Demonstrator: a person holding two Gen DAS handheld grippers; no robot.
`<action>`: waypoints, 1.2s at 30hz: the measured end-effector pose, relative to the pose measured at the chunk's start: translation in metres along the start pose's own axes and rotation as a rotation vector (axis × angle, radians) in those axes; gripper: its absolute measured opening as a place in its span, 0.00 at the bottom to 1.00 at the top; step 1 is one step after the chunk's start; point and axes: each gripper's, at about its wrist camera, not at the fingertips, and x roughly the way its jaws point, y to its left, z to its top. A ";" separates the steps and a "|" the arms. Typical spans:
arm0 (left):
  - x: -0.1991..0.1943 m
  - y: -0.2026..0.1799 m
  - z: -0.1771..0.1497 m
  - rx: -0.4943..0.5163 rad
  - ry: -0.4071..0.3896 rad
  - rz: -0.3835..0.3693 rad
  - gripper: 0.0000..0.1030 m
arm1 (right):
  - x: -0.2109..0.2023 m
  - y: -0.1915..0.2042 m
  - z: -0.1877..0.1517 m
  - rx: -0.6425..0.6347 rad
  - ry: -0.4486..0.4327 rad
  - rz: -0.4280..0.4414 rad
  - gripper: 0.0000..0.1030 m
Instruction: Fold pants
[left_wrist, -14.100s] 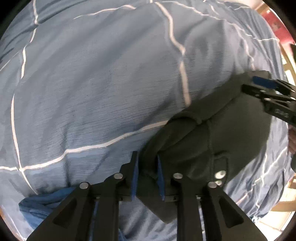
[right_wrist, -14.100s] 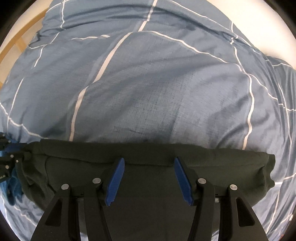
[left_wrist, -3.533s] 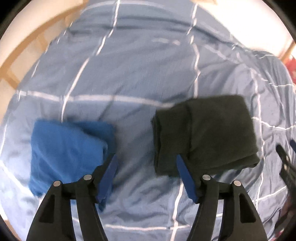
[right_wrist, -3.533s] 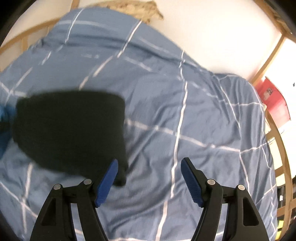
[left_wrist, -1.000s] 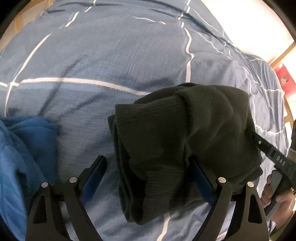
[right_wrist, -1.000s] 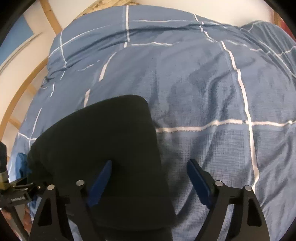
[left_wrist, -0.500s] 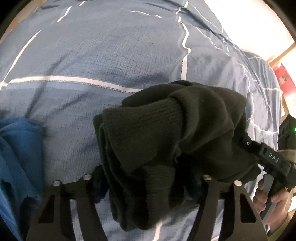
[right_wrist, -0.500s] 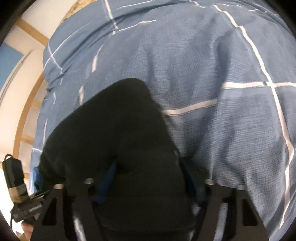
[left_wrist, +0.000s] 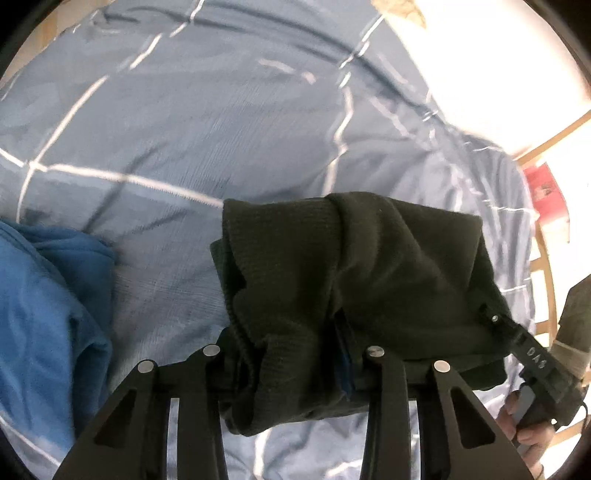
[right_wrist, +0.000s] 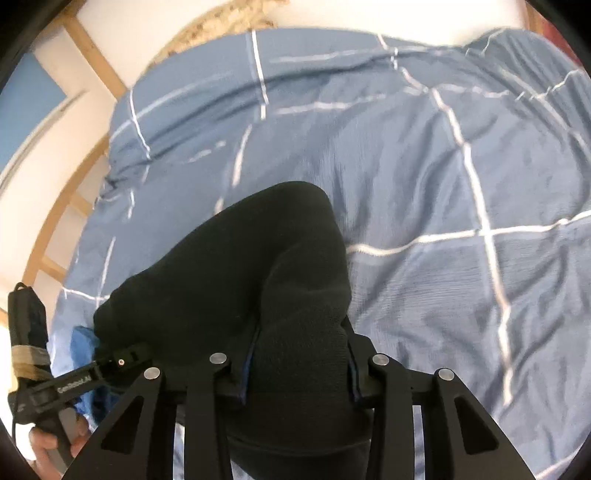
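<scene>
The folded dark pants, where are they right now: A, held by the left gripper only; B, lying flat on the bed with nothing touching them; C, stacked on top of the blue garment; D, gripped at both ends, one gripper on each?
D: the left gripper and the right gripper each have a bunched end of the dark pants between their closing jaws, clear of the blue garment.

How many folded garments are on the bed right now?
2. The dark pants sit mid-bed, gripped at both ends by the closing grippers; a blue garment lies to their left. Others may be out of view.
</scene>
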 end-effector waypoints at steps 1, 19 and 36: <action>-0.012 -0.005 -0.001 0.013 -0.013 -0.002 0.35 | -0.008 0.001 0.000 -0.008 -0.011 -0.008 0.37; -0.202 0.115 -0.010 0.141 -0.089 0.128 0.35 | -0.075 0.167 -0.042 -0.076 -0.046 0.112 0.37; -0.186 0.266 0.019 0.117 0.011 0.151 0.35 | 0.013 0.306 -0.069 -0.102 0.050 0.117 0.37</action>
